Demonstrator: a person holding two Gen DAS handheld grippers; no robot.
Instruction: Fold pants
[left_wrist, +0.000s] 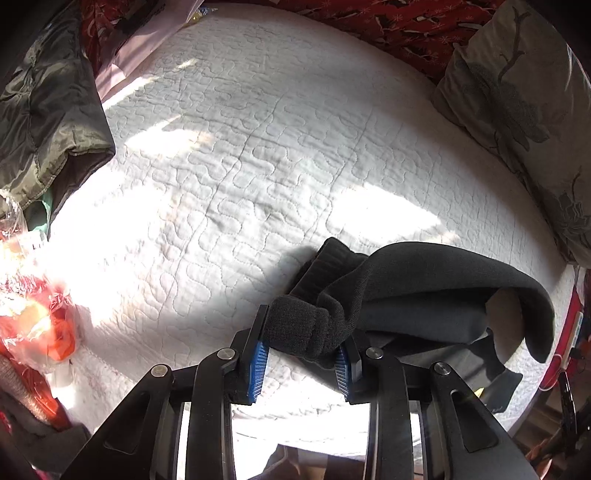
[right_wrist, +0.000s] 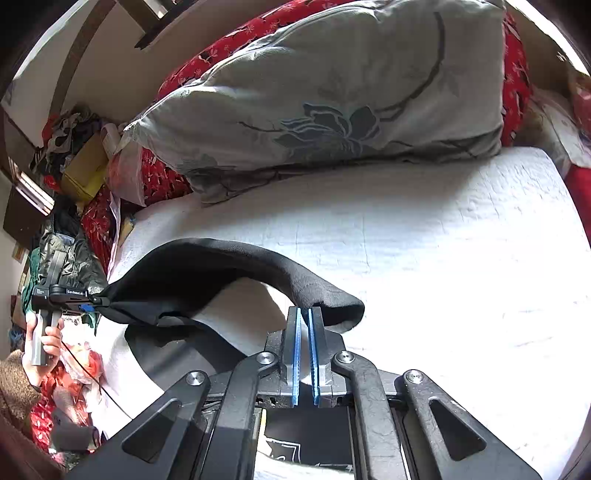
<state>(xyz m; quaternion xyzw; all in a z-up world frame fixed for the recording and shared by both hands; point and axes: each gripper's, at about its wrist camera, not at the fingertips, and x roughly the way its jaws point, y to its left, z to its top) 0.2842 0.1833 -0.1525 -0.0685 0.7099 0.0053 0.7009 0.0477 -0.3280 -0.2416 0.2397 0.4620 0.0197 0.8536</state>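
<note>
While both claws hold the black pants above the white quilt, we carry the fold across.

Our left gripper clamps the thick ribbed cuff, and our right gripper pinches the other edge with nearly closed jaws, so the cloth hangs stretched between them, near the flowered pillow.
</note>
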